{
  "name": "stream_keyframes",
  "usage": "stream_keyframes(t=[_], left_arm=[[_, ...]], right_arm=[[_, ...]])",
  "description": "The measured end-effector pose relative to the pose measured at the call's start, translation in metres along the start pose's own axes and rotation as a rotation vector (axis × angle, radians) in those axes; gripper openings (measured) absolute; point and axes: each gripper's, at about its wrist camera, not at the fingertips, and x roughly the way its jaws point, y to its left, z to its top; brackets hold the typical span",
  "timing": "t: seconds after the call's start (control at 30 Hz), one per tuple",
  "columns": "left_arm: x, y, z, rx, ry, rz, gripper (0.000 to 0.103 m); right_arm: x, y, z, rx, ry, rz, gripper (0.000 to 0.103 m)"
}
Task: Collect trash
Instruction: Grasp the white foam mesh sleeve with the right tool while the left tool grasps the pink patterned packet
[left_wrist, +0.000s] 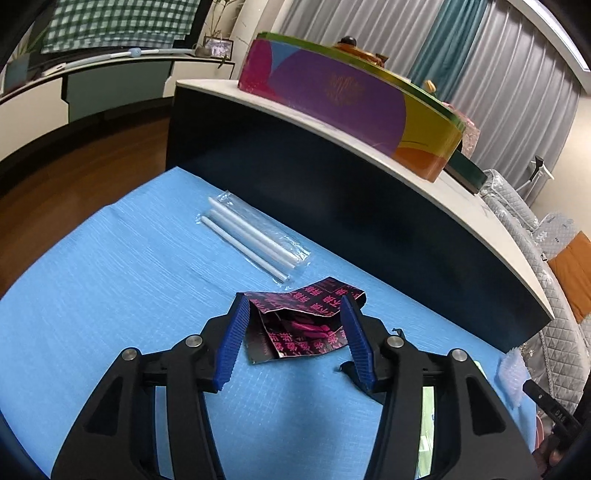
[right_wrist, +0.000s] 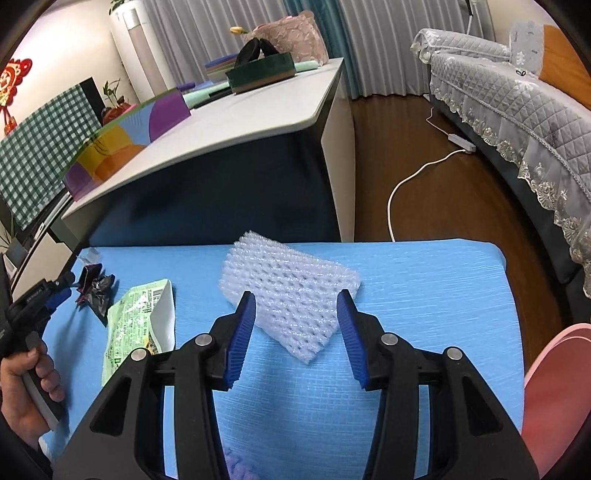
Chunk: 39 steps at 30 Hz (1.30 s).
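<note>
Straddling dark wrapper (left_wrist: 299, 325) with left gripper (left_wrist: 293, 304), fingers apart

Glossy dark foil wrapper (left_wrist: 303, 325); clear plastic straw sleeves (left_wrist: 255, 236); white foam netting (right_wrist: 291, 299); textured matt blue mat (left_wrist: 110, 280)

**Four bits of trash on the blue surface**

A crumpled black wrapper with pink print (left_wrist: 301, 325) lies torn open. Just beyond it sits a clear plastic sleeve of white straws (left_wrist: 251, 236), lying flat. A white foam net (right_wrist: 291, 295) rests mid-surface, with an opened green snack bag (right_wrist: 142, 321) flat to its left.
</note>
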Motion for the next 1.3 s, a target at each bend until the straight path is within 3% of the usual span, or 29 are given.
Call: stream_keyframes(t=[0.2, 0.23, 0.4, 0.47, 0.53, 0.63, 0.83, 0.9, 0.97, 1.3], left_arm=[[0.009, 0.001, 0.001, -0.019, 0.022, -0.006, 0.050], [0.009, 0.000, 0.001, -0.013, 0.018, -0.008, 0.043], [0.004, -0.006, 0.001, 0.022, 0.001, 0.002, 0.014], [0.000, -0.008, 0.000, 0.038, -0.007, 0.012, 0.004], [-0.004, -0.010, 0.000, 0.055, -0.020, 0.022, 0.000], [-0.010, -0.012, 0.000, 0.071, -0.037, 0.027, 0.000], [-0.025, -0.016, -0.003, 0.096, -0.064, 0.014, 0.000], [-0.028, -0.019, -0.004, 0.112, -0.069, 0.007, 0.000], [-0.032, -0.021, -0.006, 0.132, -0.074, 0.000, 0.000], [-0.041, -0.022, -0.005, 0.165, -0.085, 0.000, 0.000]], right_arm=[[0.004, -0.002, -0.002, -0.003, 0.019, -0.009, 0.047], [0.005, -0.003, -0.002, -0.002, 0.020, -0.009, 0.046], [0.003, 0.000, -0.002, -0.023, 0.022, 0.001, 0.025], [0.002, 0.002, -0.003, -0.032, 0.026, 0.004, 0.011], [-0.001, 0.004, -0.004, -0.042, 0.024, 0.005, 0.003], [-0.008, 0.006, -0.003, -0.057, 0.007, 0.010, 0.000], [-0.022, 0.010, -0.001, -0.069, -0.025, -0.025, 0.006], [-0.022, 0.012, -0.001, -0.070, -0.020, -0.017, 0.017], [-0.019, 0.014, -0.001, -0.083, -0.018, -0.033, 0.043], [0.014, 0.024, -0.001, -0.122, 0.082, -0.049, 0.044]])
